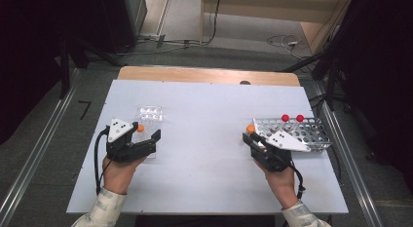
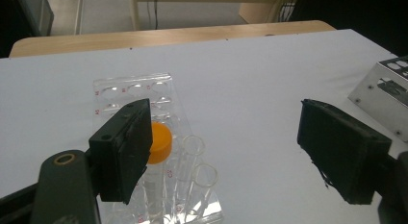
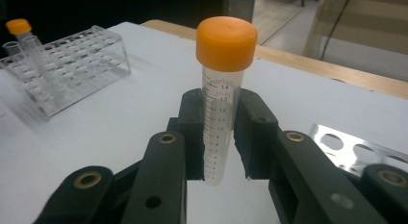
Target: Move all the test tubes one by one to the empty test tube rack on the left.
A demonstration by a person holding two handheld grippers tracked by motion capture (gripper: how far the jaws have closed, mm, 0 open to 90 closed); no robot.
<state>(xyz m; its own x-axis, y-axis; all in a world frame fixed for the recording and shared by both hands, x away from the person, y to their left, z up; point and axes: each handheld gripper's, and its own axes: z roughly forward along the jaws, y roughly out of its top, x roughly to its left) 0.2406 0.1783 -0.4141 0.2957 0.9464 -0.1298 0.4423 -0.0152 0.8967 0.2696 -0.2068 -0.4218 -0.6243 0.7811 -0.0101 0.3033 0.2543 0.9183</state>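
White sheeting covers the table [image 1: 204, 139], with bare wood at its far edge. At the right, an orange-capped tube [image 3: 219, 96] is pinched upright in the right gripper [image 3: 219, 137] – jaws pressed on its graduated wall – just beside the near left corner of a metal rack [image 1: 311, 134]. At the left, a clear rack [image 2: 139, 123] with a capped tube [image 2: 159, 142] and two open tubes [image 2: 197, 171] is flanked by the left gripper [image 2: 231, 152], jaws spread wide and holding nothing.

A white-topped table [image 1: 209, 188] with a pale wooden far edge [image 1: 209, 75] stands on grey carpeted floor [image 1: 234, 54], dark equipment at both sides, loose cables [image 1: 282, 41] trailing beyond it.
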